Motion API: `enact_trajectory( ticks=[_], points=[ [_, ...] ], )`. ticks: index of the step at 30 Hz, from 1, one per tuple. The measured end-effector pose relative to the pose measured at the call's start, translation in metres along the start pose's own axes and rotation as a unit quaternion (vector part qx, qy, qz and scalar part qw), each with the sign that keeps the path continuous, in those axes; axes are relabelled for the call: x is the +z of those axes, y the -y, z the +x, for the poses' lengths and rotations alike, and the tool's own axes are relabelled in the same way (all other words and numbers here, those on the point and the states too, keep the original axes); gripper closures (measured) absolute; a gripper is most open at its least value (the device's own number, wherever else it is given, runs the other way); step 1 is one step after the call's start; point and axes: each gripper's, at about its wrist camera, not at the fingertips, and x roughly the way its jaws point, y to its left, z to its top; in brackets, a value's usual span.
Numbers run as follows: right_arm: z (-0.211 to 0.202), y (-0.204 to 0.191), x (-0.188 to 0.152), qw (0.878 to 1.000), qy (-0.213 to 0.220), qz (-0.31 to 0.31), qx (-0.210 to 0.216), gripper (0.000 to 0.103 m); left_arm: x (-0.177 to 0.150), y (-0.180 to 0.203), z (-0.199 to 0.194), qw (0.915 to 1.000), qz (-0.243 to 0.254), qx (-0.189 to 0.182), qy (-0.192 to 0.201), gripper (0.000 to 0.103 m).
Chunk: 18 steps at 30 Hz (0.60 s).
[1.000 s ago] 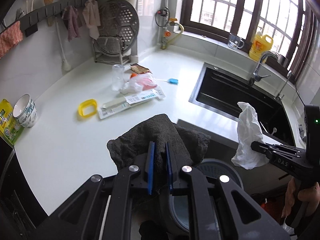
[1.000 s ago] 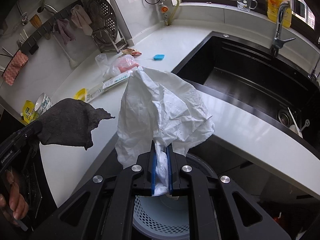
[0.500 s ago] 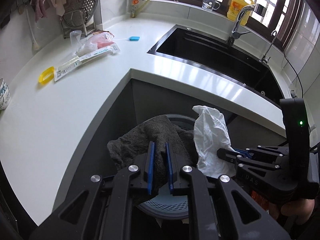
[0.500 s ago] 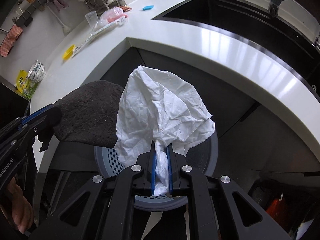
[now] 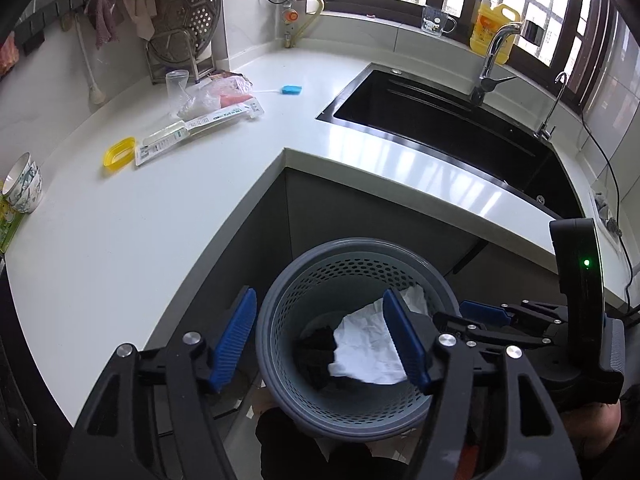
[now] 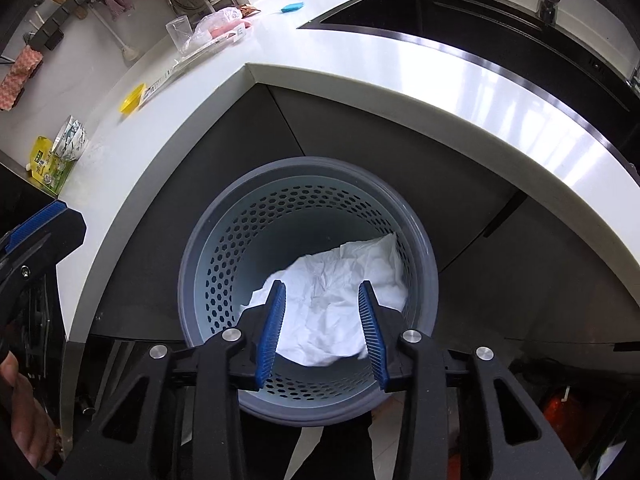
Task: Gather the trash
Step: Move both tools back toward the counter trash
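Below me, my left gripper (image 5: 320, 338) and right gripper (image 6: 322, 328) both hang wide and empty over the grey bin (image 6: 208, 280). White paper (image 6: 332, 312) and a dark cloth (image 5: 318, 354) lie inside it.

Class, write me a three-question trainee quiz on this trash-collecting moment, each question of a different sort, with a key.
1. True or false: the left claw is shut on the dark cloth.
2. Multiple choice: the crumpled white paper lies (A) on the countertop, (B) inside the grey perforated bin, (C) in the sink.
3. Fill in: the right claw hangs above the bin with its jaws ____.

Key: 1 false; 2 B; 3 open.
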Motion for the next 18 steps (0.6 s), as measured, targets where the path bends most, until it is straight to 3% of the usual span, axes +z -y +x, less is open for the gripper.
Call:
enact_trajectory(
  ticks=[18],
  points=[
    [-0.058, -0.004, 0.015, 0.998, 0.055, -0.003, 0.022, 0.058, 0.019, 0.005, -0.037, 0.9993, 0.016, 0.007, 0.032, 0.037]
  ],
)
